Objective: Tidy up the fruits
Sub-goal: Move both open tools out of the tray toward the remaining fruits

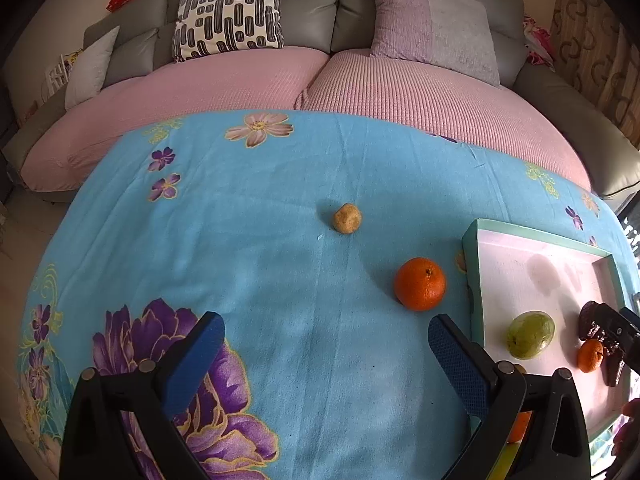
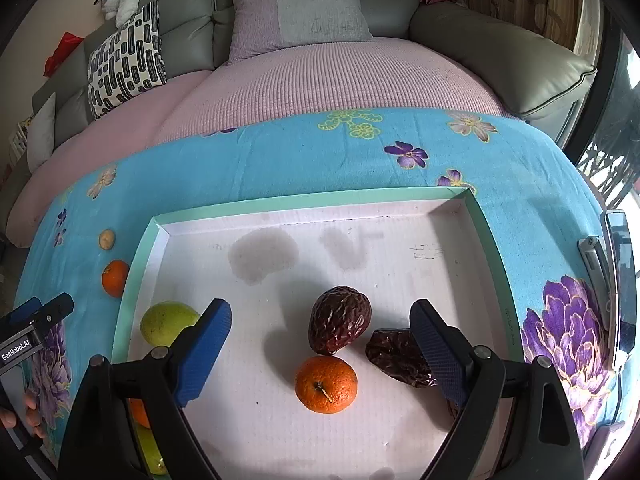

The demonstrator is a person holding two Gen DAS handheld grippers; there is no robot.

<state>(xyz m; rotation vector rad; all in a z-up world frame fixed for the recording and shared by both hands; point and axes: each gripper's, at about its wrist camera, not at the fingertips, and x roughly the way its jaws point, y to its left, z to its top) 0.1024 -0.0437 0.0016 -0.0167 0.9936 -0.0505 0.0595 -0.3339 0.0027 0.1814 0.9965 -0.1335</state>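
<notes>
We see the blue floral cloth [image 1: 280, 280] on the counter, the tray [image 2: 320, 202] at its right. In the tray: green mango [image 2: 166, 322], wrinkled passion fruit [image 2: 340, 324], mandarin [image 2: 326, 384]. Loose orange [image 1: 420, 284] and small tan fruit [image 1: 347, 219] lie left. Both our grippers, left [image 1: 326, 344] and right [image 2: 320, 340], hang with jaws wide apart, empty.

An orange [image 1: 419, 284] and small tan fruit [image 1: 347, 218] lie outside the fruit-holding tray [image 2: 316, 203].

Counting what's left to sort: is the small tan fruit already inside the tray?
No, the small tan fruit lies on the blue cloth, well outside the tray.
</notes>
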